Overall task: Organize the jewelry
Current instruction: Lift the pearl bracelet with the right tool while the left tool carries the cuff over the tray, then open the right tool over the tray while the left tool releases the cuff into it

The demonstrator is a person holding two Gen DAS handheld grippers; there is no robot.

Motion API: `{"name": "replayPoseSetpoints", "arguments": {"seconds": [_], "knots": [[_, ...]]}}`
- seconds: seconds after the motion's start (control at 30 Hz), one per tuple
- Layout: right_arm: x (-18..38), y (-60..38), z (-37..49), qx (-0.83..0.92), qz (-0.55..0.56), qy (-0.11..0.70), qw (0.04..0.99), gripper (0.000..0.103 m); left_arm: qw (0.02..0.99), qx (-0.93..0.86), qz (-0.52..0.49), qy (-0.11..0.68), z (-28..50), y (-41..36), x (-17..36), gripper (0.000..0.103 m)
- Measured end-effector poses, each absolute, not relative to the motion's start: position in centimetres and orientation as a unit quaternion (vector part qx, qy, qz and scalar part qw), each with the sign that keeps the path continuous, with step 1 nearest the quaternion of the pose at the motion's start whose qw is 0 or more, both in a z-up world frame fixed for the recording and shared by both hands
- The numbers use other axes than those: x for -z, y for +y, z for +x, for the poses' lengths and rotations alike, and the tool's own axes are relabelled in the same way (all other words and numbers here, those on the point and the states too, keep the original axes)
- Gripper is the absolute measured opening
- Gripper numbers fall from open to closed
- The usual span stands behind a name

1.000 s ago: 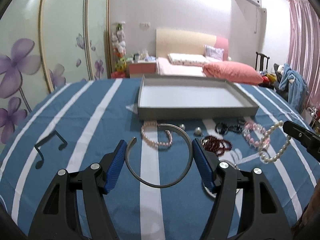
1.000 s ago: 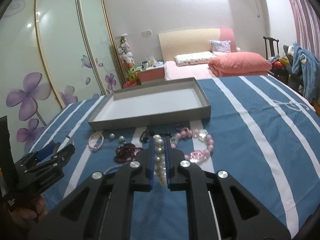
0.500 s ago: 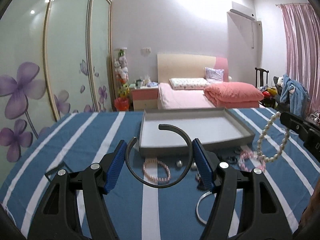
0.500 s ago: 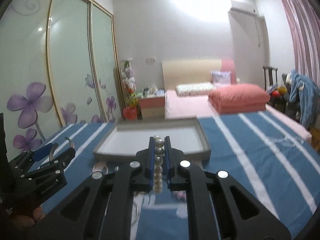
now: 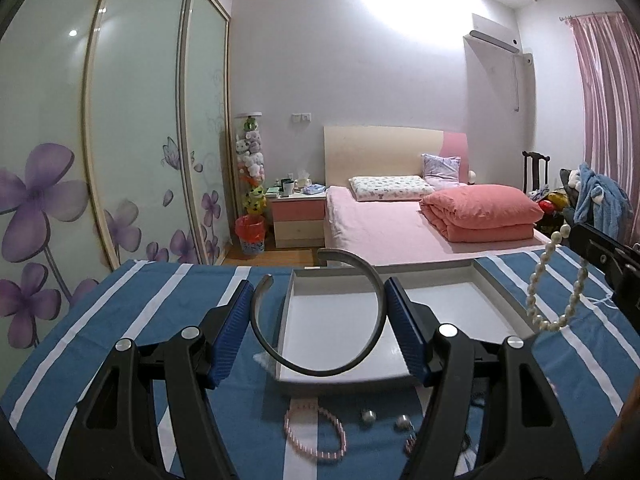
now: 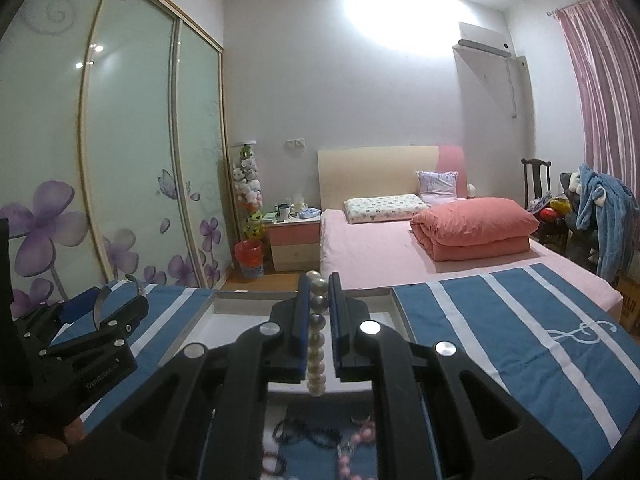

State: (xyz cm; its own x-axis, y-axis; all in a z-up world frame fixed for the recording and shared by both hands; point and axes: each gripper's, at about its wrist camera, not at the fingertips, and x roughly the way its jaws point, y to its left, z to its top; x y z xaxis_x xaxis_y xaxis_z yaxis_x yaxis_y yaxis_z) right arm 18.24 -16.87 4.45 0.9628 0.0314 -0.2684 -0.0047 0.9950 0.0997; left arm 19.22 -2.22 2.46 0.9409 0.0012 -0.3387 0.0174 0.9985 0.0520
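My left gripper is shut on a dark metal open bangle and holds it in the air over the near left part of the grey tray. My right gripper is shut on a white pearl necklace, which hangs from its jaws above the tray's near edge; the necklace also shows at the right of the left wrist view. A pink bead bracelet and two small silver beads lie on the blue striped cloth in front of the tray.
Dark and pink bead bracelets lie on the cloth below my right gripper. The blue striped cloth covers the table. Behind stand a bed, a nightstand, sliding wardrobe doors and a chair with clothes.
Both grippers have risen and moved forward toward the tray, carrying the bangle and the pearl necklace. The loose jewelry on the cloth has dropped lower in both views.
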Motion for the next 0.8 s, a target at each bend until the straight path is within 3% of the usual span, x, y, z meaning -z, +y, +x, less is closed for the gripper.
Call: {"name": "replayPoseSetpoints", "arguments": {"seconds": [0.27,0.8], "knots": [[-2.9,-17.3,25.1,-0.001,0.063,0.161,0.985,0.010,0.981,0.005,0.036,0.191,23.8,-3.2,-0.5,0.067],[2.7,-18.5,34.8,-0.011,0.124,0.299,0.946,0.011,0.959,0.028,0.046,0.277,30.5,-4.5,2.9,0.067]]}}
